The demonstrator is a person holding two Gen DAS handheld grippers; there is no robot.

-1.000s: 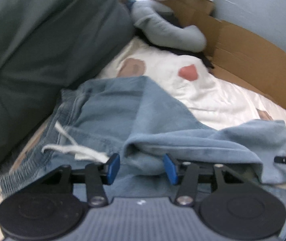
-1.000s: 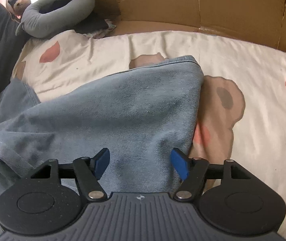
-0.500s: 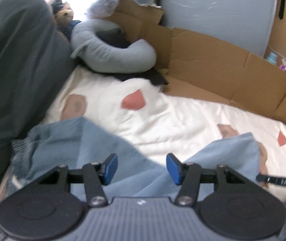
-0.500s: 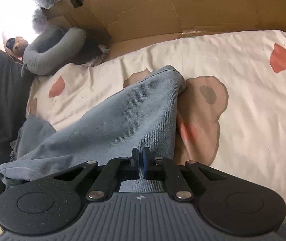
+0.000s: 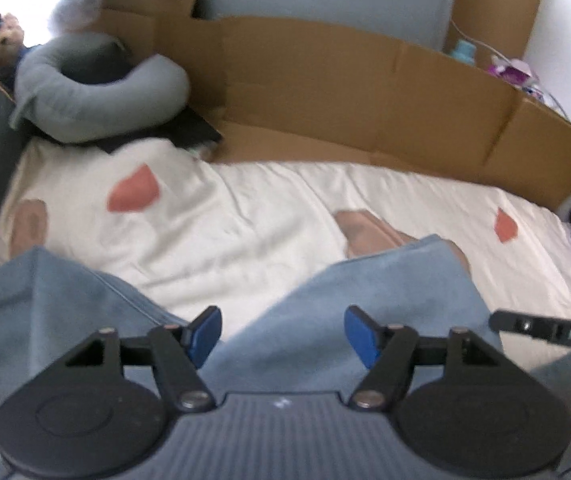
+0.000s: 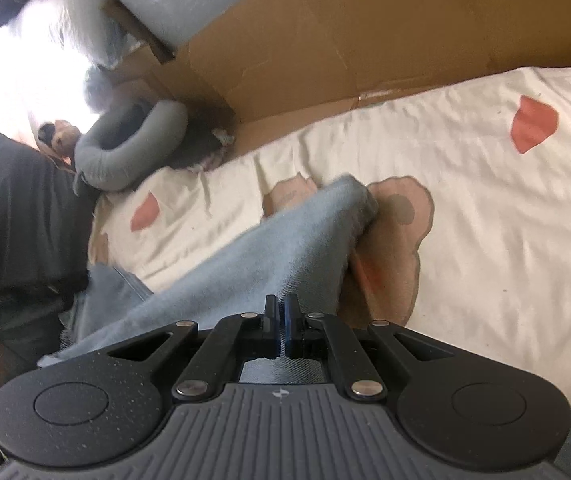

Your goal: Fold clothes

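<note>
The right gripper [image 6: 281, 330] is clamping the pale blue denim trousers [image 6: 285, 252], whose leg is running ahead-left from it, while the left gripper [image 5: 283, 334] is opening empty above them.

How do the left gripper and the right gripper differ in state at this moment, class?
The left gripper has its jaws apart and opening, with nothing pinched; the right gripper has its jaws shut. The left gripper hangs above the blue jeans; the right gripper appears to pinch the jeans' fabric. Both have blue pads and point down at the bedsheet.
</note>
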